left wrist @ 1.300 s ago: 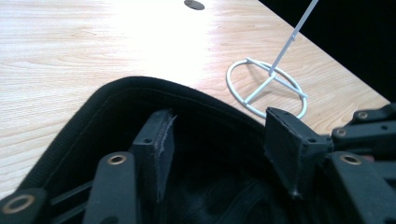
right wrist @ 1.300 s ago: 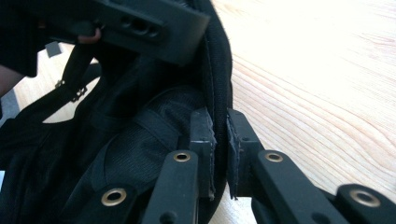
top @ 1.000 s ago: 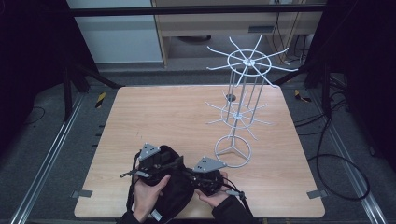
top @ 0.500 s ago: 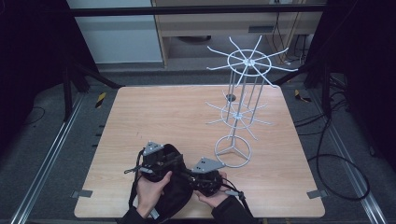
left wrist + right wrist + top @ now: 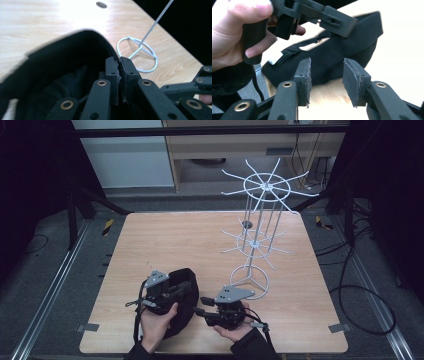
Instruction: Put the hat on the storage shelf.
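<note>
A black cap (image 5: 186, 312) lies on the wooden table (image 5: 165, 240) near its front edge. My left gripper (image 5: 186, 288) sits over the cap. In the left gripper view its jaws have just been closing and are shut on the cap's (image 5: 62, 65) rim, at the left gripper's (image 5: 119, 65) tips. My right gripper (image 5: 202, 305) stands just right of the cap and points at it. Its jaws have just been opening. In the right gripper view the right gripper (image 5: 326, 75) stands open with nothing between the pads, and the cap (image 5: 342, 47) lies just beyond them.
A white wire display stand (image 5: 255, 240) with radiating arms rises on the right half of the table, and its ring base (image 5: 143, 48) is close to the cap. The left gripper (image 5: 317, 15) and the hand (image 5: 234, 30) that holds it are in the right gripper view.
Both hands stay near the front edge. The left gripper has settled onto the cap's near rim, and the right gripper has drawn slightly clear of the cap.
</note>
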